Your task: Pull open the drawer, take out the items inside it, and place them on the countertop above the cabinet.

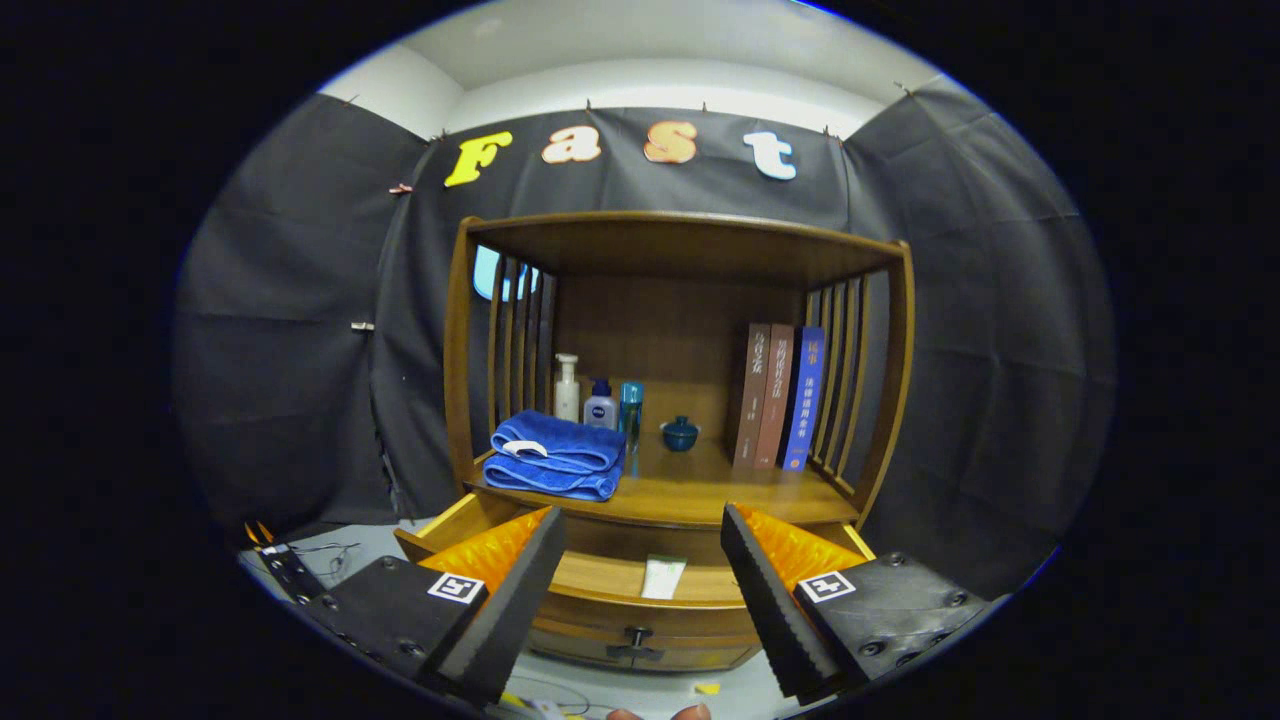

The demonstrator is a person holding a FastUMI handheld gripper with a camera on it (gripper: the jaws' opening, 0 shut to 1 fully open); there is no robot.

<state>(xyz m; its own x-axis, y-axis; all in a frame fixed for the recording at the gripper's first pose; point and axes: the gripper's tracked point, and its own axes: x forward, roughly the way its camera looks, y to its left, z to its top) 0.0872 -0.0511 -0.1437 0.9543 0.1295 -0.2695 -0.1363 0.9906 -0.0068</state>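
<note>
The tool (643, 590) hovers with its fingers spread wide and empty at the frame's bottom, framing the pulled-out drawer (640, 600) whose small white-green packet (662, 577) awaits lifting onto the surface (700, 490).

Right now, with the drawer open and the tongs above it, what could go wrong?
1. The tongs are open and wide; the packet lies flat in the drawer, so the fingers may slide over it.
2. The countertop already holds a towel, bottles, a small pot and books; setting down could knock them.
</note>
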